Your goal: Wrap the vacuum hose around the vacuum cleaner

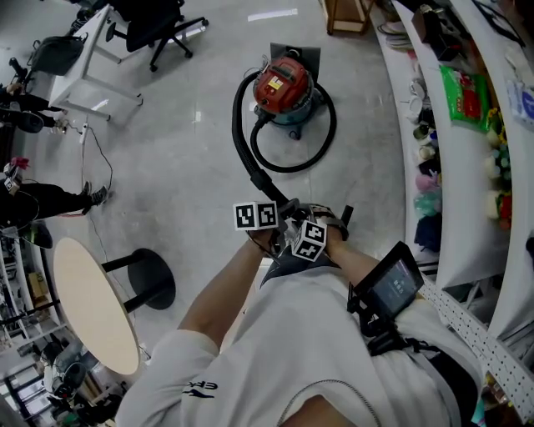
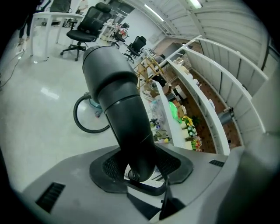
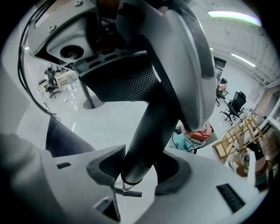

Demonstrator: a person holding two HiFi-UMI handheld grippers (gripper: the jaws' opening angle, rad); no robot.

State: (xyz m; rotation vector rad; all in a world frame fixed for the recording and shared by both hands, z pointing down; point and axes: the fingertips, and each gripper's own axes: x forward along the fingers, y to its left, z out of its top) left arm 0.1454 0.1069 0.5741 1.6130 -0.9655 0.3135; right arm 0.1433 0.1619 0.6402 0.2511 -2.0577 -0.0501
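The red-topped vacuum cleaner (image 1: 284, 83) stands on the floor ahead, with its black hose (image 1: 246, 154) looping round its base and running back to me. My left gripper (image 1: 275, 223) and right gripper (image 1: 299, 223) meet close to my body on the hose's rigid end tube. In the left gripper view the tube (image 2: 116, 92) sits between the pads of the left gripper (image 2: 142, 168), which is shut on it. In the right gripper view the right gripper (image 3: 138, 168) is shut on the same tube (image 3: 153, 127), just below the left gripper's mesh pad (image 3: 127, 85). The vacuum (image 3: 197, 133) shows behind.
Curved white shelves (image 1: 467, 167) loaded with goods run along the right. A round table (image 1: 92, 304) and a black stool (image 1: 150, 279) stand at the left. An office chair (image 1: 154, 25) and a white desk (image 1: 83, 58) are further back. A person's legs (image 1: 42, 200) show at the left edge.
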